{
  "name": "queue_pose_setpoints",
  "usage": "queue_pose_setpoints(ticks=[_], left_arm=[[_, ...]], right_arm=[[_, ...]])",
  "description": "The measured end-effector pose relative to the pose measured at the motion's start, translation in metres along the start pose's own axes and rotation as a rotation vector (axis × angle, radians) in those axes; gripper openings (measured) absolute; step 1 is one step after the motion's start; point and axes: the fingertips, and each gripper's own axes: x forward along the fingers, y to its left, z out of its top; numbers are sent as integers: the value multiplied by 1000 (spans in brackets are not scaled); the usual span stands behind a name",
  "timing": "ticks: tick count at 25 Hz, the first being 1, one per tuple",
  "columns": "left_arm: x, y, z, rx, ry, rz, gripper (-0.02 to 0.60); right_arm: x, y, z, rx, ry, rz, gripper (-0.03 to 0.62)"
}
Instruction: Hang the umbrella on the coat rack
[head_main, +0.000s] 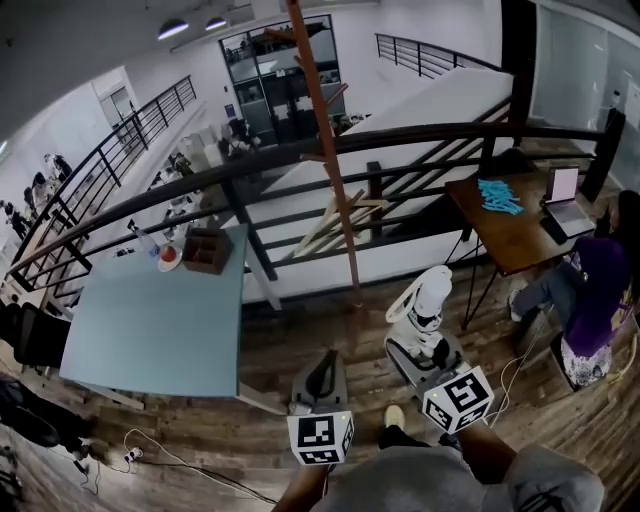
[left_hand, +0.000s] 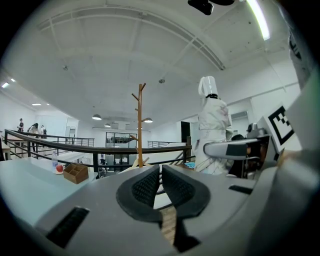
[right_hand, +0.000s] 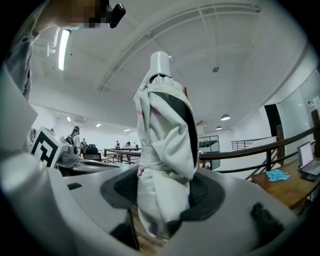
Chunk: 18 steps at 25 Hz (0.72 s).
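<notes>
Your right gripper (right_hand: 162, 190) has its jaws clamped on the folded white umbrella (right_hand: 165, 125). The umbrella stands upright, long axis vertical, cap end at 12 o'clock, lower end poking out under the jaws. Your left gripper (left_hand: 160, 187) has its jaws drawn together with nothing between them. The coat rack (head_main: 322, 130) is ahead on the wood floor, well apart from both. Its foot lies at about 11 o'clock from the umbrella hand and 1 o'clock from the empty one, so both look about equally near. Its pegs branch off high on the pole, so the move probably needs a carry forward plus a lift. I can't tell which end has a loop. At 10 o'clock, on the table (head_main: 150, 330), a wooden organiser (head_main: 205, 250) has compartments that look empty. Just beside it is a small plate (head_main: 168, 262) with a red round thing (left_hand: 59, 169) on it.
</notes>
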Motion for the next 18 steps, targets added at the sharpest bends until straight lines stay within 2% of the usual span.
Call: queue_pose_setpoints(ticks=[9, 18], left_arm=[[79, 1, 16, 5, 5, -9, 28], [129, -3, 23, 0, 19, -5, 28]], right_arm=[[45, -62, 10, 1, 5, -2, 238], [73, -108, 14, 3, 19, 14, 238]])
